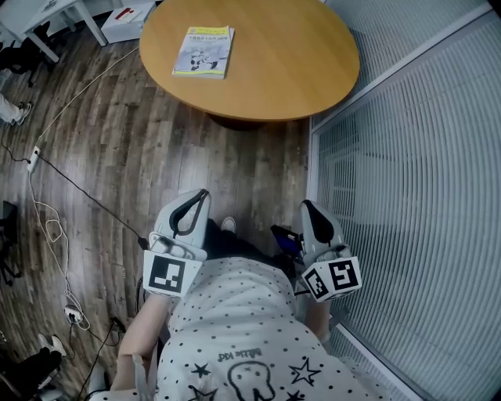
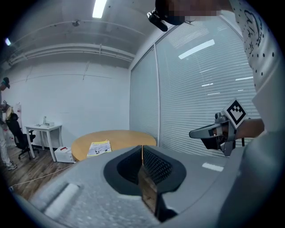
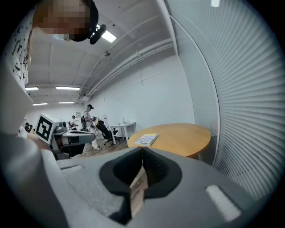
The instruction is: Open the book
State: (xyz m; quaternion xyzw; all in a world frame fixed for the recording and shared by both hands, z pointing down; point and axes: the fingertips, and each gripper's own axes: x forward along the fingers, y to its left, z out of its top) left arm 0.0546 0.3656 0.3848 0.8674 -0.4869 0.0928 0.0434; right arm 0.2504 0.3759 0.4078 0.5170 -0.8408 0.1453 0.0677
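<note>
A closed book (image 1: 203, 52) with a yellow-edged cover lies flat on the round wooden table (image 1: 297, 55), toward its left side. Both grippers are held close to the person's body, well short of the table. My left gripper (image 1: 203, 193) is shut with nothing between its jaws, its tips meeting in the left gripper view (image 2: 142, 147). My right gripper (image 1: 307, 204) is also shut and empty (image 3: 142, 149). The book (image 2: 99, 148) shows far ahead in the left gripper view and likewise the book (image 3: 147, 139) in the right gripper view.
A glass wall with blinds (image 1: 407, 180) runs along the right. Cables and a power strip (image 1: 33, 159) trail over the wooden floor at left. A white box (image 1: 125, 19) and a white desk (image 2: 43, 130) stand beyond the table. People and office chairs (image 3: 91, 122) are far off.
</note>
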